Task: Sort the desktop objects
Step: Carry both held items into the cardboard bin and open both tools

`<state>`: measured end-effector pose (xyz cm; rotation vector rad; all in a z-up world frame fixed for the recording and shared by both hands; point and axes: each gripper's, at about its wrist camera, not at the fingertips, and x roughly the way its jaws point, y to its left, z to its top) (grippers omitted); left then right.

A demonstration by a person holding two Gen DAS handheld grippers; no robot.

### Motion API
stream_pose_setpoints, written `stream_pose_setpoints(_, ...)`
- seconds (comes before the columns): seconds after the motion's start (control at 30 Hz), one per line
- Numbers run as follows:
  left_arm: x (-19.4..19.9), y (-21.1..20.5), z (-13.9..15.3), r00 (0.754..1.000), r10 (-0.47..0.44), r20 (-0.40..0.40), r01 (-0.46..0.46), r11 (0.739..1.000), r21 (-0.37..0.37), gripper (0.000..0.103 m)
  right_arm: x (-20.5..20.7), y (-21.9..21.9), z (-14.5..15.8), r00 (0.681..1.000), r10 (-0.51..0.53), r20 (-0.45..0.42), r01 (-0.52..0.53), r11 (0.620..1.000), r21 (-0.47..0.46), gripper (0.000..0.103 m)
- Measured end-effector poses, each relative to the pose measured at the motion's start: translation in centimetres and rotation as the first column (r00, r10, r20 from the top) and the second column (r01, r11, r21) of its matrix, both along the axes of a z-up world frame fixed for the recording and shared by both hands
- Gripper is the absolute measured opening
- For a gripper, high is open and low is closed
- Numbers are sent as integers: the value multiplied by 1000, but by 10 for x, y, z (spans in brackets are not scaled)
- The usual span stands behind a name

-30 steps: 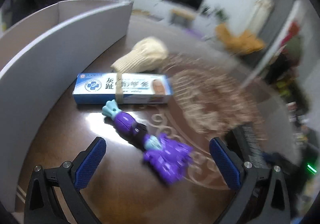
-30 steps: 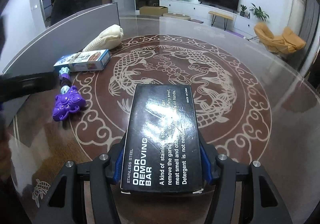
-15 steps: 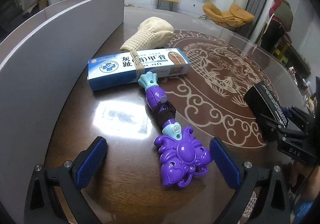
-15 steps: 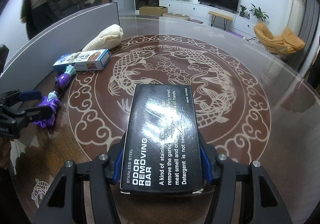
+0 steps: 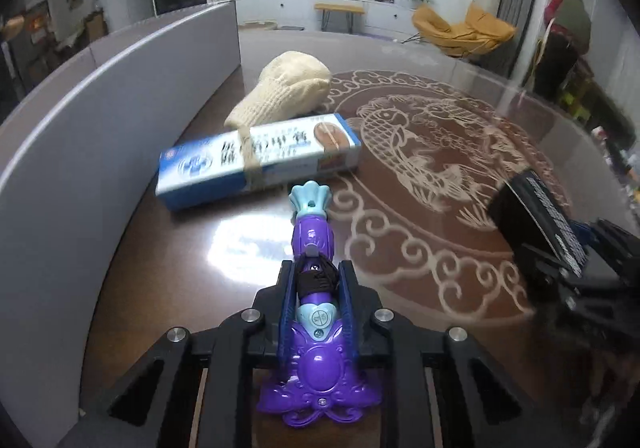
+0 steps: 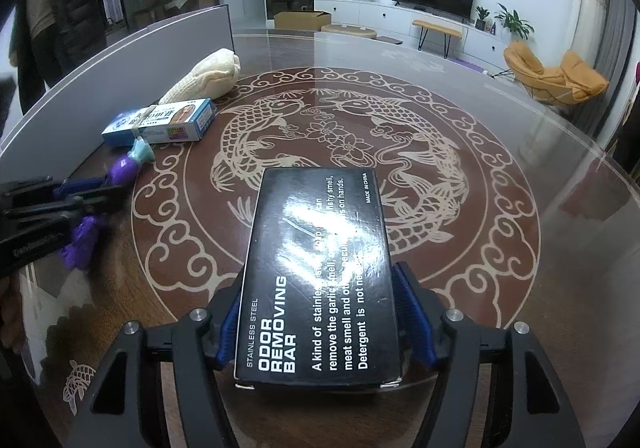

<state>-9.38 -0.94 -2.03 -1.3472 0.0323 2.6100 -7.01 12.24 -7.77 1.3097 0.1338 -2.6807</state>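
A purple toy wand (image 5: 312, 232) with a teal fan tip lies on the dark round table (image 5: 180, 288), pointing at the ointment box. My left gripper (image 5: 318, 272) is shut on the wand's black-banded middle; the wand's flared purple end sticks out behind the pads. In the right wrist view the same gripper (image 6: 80, 196) and wand (image 6: 122, 170) sit at the left. A black box marked "ODOR REMOVING BAR" (image 6: 316, 248) lies between the fingers of my right gripper (image 6: 318, 300). Its jaws are opening, and the blue pads (image 6: 412, 316) stand slightly off the box's sides.
A blue and white ointment box (image 5: 256, 156) with a rubber band lies beyond the wand, with a cream knitted mitt (image 5: 288, 88) behind it. A grey curved partition (image 5: 100, 108) walls the table's left side. A person in dark clothes (image 6: 60, 8) stands behind it.
My left gripper swung into line with the purple wand, moved over it and closed on its middle. My right gripper's pads spread a little away from the black box.
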Motion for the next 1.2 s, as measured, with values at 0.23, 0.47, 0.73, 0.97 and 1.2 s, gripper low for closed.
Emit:
stream_pose_setpoints(0.23, 42, -18, 6, 998, -29, -59, 34, 996, 77, 20, -22, -3, 6, 994, 38, 102, -40, 999, 20, 58)
stream_pose_setpoints(0.47, 62, -55, 79, 983, 27, -183, 18, 970, 241, 20, -19, -39, 58, 993, 110, 40, -106, 990, -93, 58)
stream_pose_setpoints(0.73, 55, -181, 144, 943, 221, -247, -143, 944, 298, 20, -52, -173, 141, 949, 294, -113, -311, 933, -181, 58)
stream_pose_setpoints(0.97, 14, -284, 109, 923, 370, -104, -343, 916, 210, 20, -83, -318, 131, 877, 469, -108, -481, 856, -192, 58)
stream_pose_setpoints(1.2, 2, -312, 58, 897, 441, 18, -441, 896, 49, 41, -117, -381, 65, 867, 498, 31, -488, 859, -154, 72)
